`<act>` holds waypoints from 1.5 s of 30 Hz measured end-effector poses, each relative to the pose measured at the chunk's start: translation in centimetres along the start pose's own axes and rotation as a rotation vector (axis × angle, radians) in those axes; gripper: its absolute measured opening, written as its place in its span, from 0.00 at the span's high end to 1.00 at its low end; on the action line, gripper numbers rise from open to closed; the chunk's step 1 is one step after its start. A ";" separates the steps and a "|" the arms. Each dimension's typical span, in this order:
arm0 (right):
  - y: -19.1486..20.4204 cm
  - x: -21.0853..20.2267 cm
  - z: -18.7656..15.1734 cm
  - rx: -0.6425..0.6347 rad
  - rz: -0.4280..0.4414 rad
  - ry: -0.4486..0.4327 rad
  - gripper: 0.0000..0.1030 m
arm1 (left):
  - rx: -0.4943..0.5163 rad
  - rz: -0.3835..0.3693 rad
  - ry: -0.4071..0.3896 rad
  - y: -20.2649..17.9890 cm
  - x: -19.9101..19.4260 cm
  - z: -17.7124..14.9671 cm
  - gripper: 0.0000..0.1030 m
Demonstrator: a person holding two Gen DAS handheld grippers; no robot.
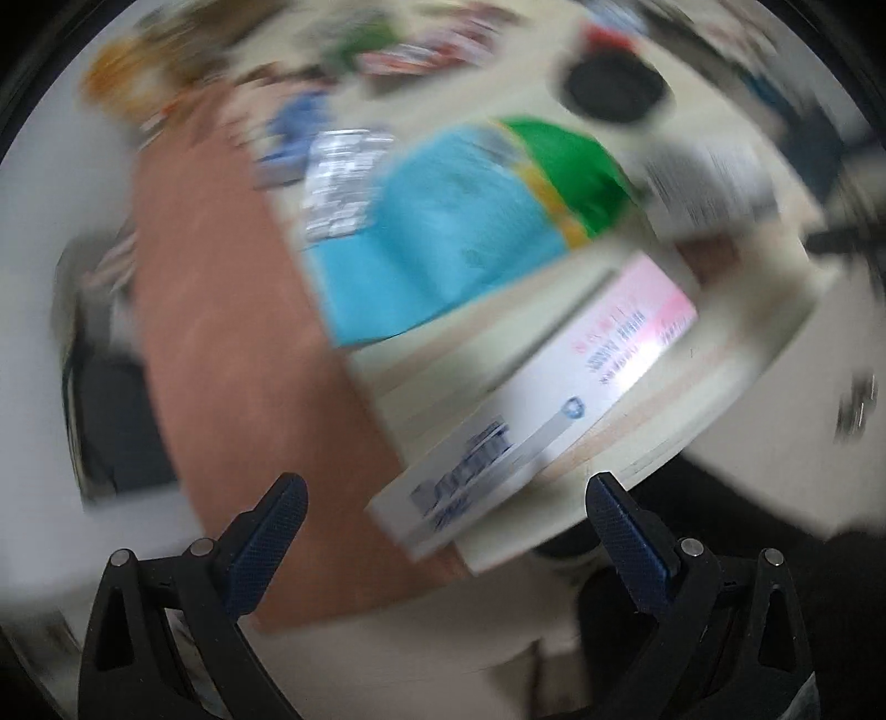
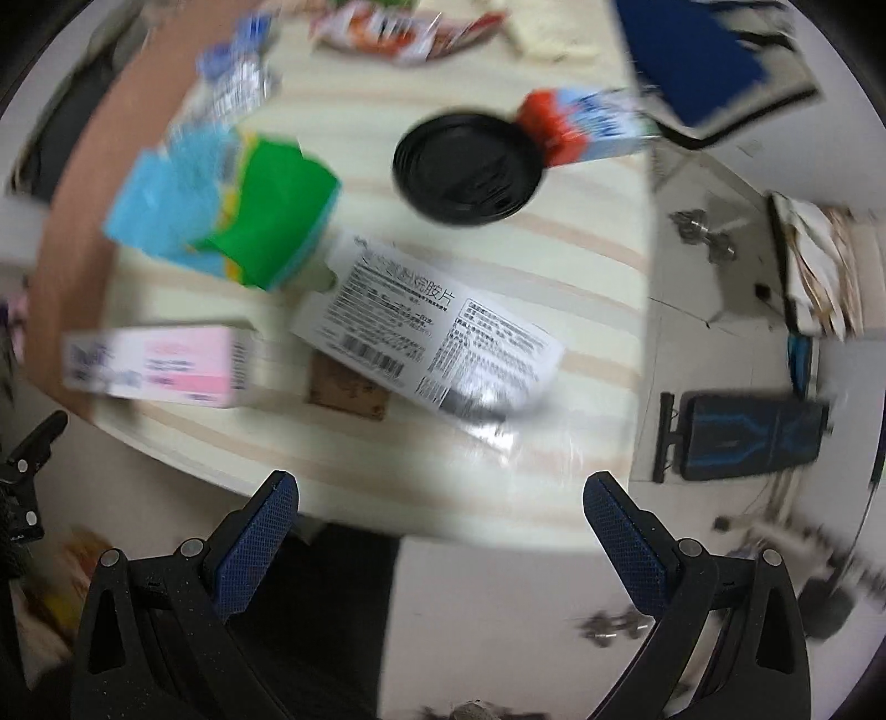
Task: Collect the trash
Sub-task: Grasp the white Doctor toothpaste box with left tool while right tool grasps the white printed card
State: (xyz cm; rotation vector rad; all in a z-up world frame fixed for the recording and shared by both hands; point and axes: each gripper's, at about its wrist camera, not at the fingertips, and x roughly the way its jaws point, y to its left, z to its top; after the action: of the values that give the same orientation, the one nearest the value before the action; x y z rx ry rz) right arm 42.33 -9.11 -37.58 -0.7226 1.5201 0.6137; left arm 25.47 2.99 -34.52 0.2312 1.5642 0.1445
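Both views are blurred by motion. Trash lies on a pale striped table (image 2: 598,266): a pink and white carton (image 2: 155,365), a white medicine box with black print (image 2: 437,327), a blue and green wrapper (image 2: 221,210), a black cup lid (image 2: 468,166), and a red and blue carton (image 2: 587,130). In the left wrist view the pink carton (image 1: 531,410) lies just past my fingers, with the blue and green wrapper (image 1: 470,221) behind it. My left gripper (image 1: 446,493) is open and empty. My right gripper (image 2: 440,490) is open and empty at the table's near edge.
Snack wrappers (image 2: 398,27) and a blue foil pack (image 2: 238,72) lie at the table's far side. A brown surface (image 1: 221,360) borders the table on the left. On the floor to the right stand a black and blue device (image 2: 747,432), dumbbells (image 2: 703,232) and stacked papers (image 2: 819,266).
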 end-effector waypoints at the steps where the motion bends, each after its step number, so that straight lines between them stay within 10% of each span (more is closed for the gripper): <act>1: 0.1 0.9 0.4 -0.027 0.000 0.018 0.00 | 0.058 -0.008 0.020 -0.7 1.0 0.7 0.01; 6: 0.1 4.5 2.6 -0.164 -0.026 0.080 0.00 | 0.213 -0.048 0.063 -2.7 3.4 2.4 0.03; 9: 0.3 6.2 3.7 -0.251 -0.066 0.092 0.00 | 0.255 -0.067 0.082 -3.4 4.1 3.1 0.40; 12: 1.1 7.4 4.7 -0.346 -0.102 0.085 0.00 | 0.216 -0.085 0.080 -3.0 3.7 3.2 0.43; 19: 0.1 8.1 5.1 -0.217 -0.019 0.088 0.06 | -0.293 -0.199 0.161 1.7 3.2 0.9 0.47; 26: -2.7 9.2 3.3 0.206 0.333 0.211 0.06 | -0.742 -0.367 0.200 5.5 4.3 -1.7 0.48; 35: 2.0 10.0 3.6 -0.032 0.016 0.049 0.05 | -0.607 -0.207 0.122 5.3 3.0 1.4 0.54; 40: 2.1 8.8 1.9 0.031 0.031 -0.005 0.25 | -0.619 -0.168 0.074 2.7 0.3 2.5 0.55; 45: 0.6 8.2 -1.0 0.143 0.068 -0.007 0.25 | -0.635 -0.145 0.026 1.8 -2.0 1.4 0.56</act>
State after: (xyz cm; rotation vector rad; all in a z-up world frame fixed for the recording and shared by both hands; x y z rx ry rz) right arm 41.00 -10.13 -45.69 -0.5607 1.5697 0.5520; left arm 26.94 4.18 -32.16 -0.3830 1.4780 0.5184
